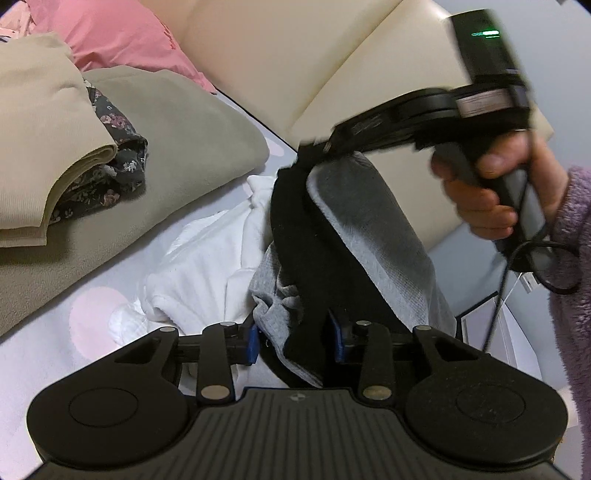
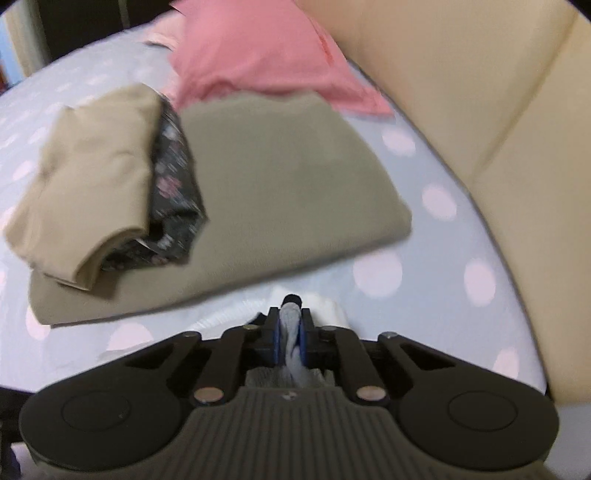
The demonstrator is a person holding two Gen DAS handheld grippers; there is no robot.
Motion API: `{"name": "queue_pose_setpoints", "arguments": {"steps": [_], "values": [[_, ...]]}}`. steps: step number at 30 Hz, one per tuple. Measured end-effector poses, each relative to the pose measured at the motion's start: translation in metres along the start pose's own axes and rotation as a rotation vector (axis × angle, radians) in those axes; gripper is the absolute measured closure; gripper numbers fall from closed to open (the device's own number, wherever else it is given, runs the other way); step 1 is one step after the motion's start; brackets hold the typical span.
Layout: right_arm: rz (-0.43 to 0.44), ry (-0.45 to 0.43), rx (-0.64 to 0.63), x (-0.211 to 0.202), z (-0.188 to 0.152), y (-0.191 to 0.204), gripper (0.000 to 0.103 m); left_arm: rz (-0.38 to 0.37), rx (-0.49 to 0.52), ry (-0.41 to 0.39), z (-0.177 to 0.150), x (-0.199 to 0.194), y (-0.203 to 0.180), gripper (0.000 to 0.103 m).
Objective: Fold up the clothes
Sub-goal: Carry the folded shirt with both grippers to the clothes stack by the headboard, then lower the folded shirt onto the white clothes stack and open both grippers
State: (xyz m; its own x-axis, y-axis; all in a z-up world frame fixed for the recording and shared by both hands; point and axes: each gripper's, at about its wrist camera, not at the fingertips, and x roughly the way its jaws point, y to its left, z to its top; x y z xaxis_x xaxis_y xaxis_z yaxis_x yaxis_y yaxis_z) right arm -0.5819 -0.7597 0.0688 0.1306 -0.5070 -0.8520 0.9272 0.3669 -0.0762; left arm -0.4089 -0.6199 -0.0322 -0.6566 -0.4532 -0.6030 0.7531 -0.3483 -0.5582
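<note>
A black garment with grey fleecy lining (image 1: pixel 354 229) stretches between both grippers above the bed. My right gripper (image 1: pixel 314 147), held by a hand (image 1: pixel 476 199) in a purple fuzzy sleeve, is shut on its upper end. In the right wrist view the right gripper (image 2: pixel 290 332) pinches a twisted grey strip of the garment (image 2: pixel 291 350). My left gripper (image 1: pixel 295 343) holds the lower bunched part between its blue pads (image 1: pixel 253 343), which stand fairly wide apart with cloth filling the gap. A crumpled white garment (image 1: pixel 207 258) lies on the sheet beneath.
A folded stack lies to the left: a khaki piece (image 1: pixel 177 140), a dark floral one (image 1: pixel 110 173) and a beige one (image 1: pixel 40 122) on top. Pink cloth (image 1: pixel 122 33) lies behind it. The cream padded headboard (image 1: pixel 295 55) borders the dotted sheet (image 2: pixel 424 258).
</note>
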Motion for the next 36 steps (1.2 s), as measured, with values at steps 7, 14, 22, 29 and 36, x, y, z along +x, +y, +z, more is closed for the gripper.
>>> {"name": "queue_pose_setpoints", "arguments": {"steps": [7, 14, 22, 29, 36], "values": [[0.052, -0.195, -0.047, -0.035, -0.007, 0.007, 0.086, 0.016, -0.017, -0.002, -0.002, -0.007, -0.002, 0.071], [0.0, -0.222, -0.016, -0.054, -0.015, 0.002, 0.058, 0.053, 0.002, 0.003, 0.0, -0.008, -0.005, 0.079], [-0.116, -0.179, 0.146, -0.082, -0.102, -0.043, 0.057, 0.134, 0.037, 0.028, -0.003, -0.006, -0.006, 0.086], [-0.023, -0.218, 0.243, -0.121, -0.198, -0.018, 0.077, 0.157, 0.026, -0.024, -0.001, -0.027, -0.016, 0.079], [0.045, -0.227, 0.272, -0.095, -0.219, 0.041, 0.081, 0.192, 0.049, -0.072, -0.004, -0.049, -0.03, 0.079]]}}
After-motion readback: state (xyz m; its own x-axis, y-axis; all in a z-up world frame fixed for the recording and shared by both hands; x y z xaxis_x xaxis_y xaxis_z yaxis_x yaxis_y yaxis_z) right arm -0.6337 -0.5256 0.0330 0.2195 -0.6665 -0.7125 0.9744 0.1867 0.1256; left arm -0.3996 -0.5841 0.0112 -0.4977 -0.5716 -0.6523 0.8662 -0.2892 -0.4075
